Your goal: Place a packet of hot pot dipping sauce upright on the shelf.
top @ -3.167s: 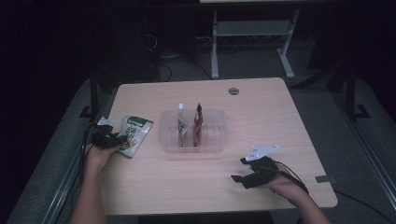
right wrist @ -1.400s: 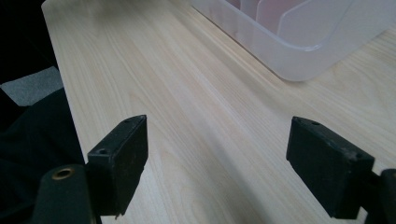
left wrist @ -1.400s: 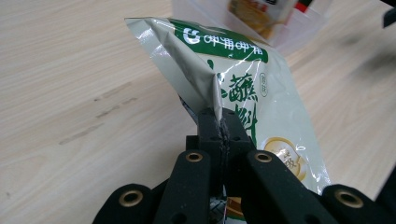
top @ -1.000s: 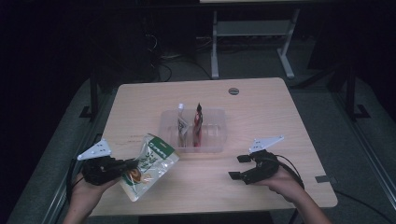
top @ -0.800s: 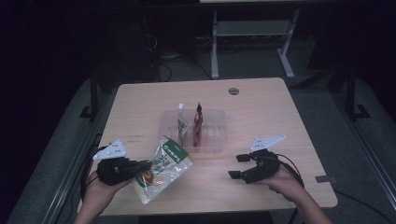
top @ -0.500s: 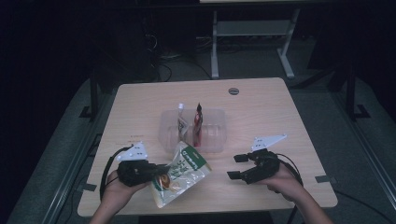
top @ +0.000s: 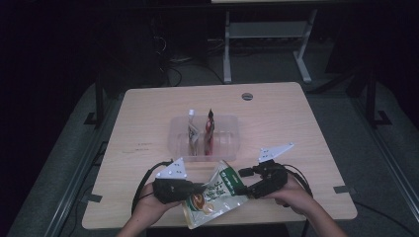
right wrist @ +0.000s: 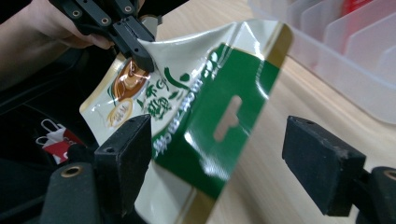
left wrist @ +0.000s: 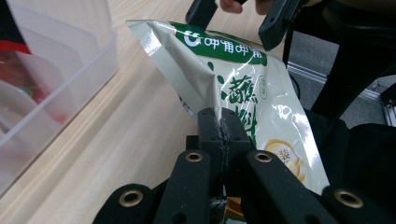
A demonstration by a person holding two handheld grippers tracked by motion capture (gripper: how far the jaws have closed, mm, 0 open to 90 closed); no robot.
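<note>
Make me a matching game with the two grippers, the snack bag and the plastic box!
Things:
1. left gripper
2. right gripper
3. green-and-white snack bag
4. clear plastic box

States:
A. holds packets standing upright
B. jaws wide open around the bag's green top
C. pinched at a side edge, lifted off the table
D. jaws clamped shut

Pairs: 1-D, 2-B, 3-C, 4-A
</note>
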